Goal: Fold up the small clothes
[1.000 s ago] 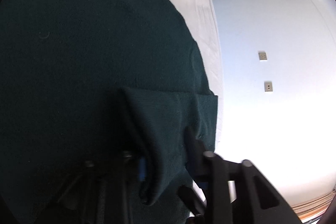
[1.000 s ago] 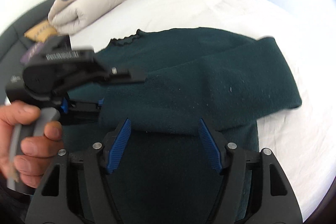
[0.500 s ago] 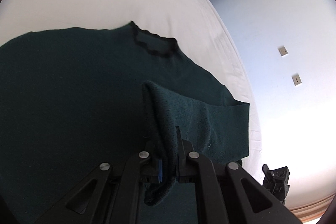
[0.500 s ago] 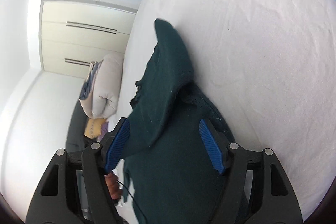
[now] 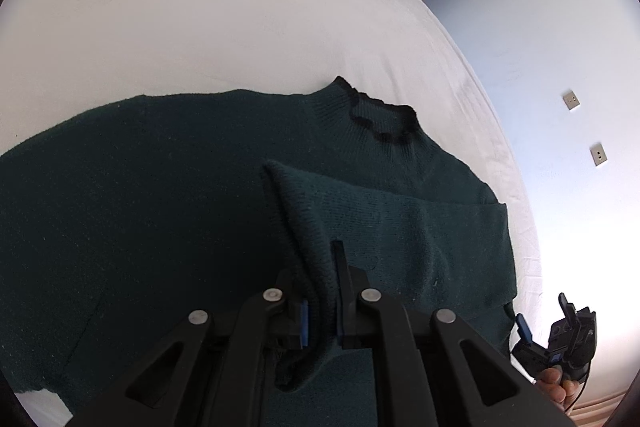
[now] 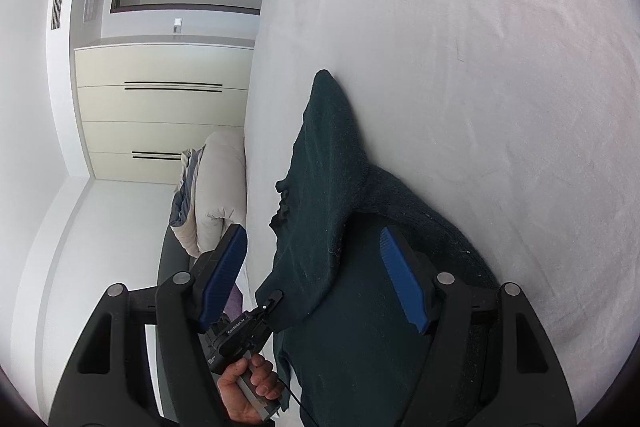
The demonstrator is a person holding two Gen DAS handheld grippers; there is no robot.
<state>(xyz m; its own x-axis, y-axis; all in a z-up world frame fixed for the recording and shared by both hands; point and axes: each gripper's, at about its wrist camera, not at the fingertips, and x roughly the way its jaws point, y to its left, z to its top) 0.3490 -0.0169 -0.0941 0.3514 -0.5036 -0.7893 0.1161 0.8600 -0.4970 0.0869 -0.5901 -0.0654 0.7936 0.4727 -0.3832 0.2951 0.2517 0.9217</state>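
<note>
Left wrist view shows the left gripper [image 5: 320,311] pinching a sleeve of the dark green knitted sweater [image 5: 160,195] spread on the white bed [image 5: 200,7] — seemingly folding it inward — while the right gripper [image 6: 316,279] hovers agape, holding nothing

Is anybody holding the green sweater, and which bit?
Yes. The left gripper pinches the sweater by its folded-over sleeve. The right gripper holds nothing.
</note>
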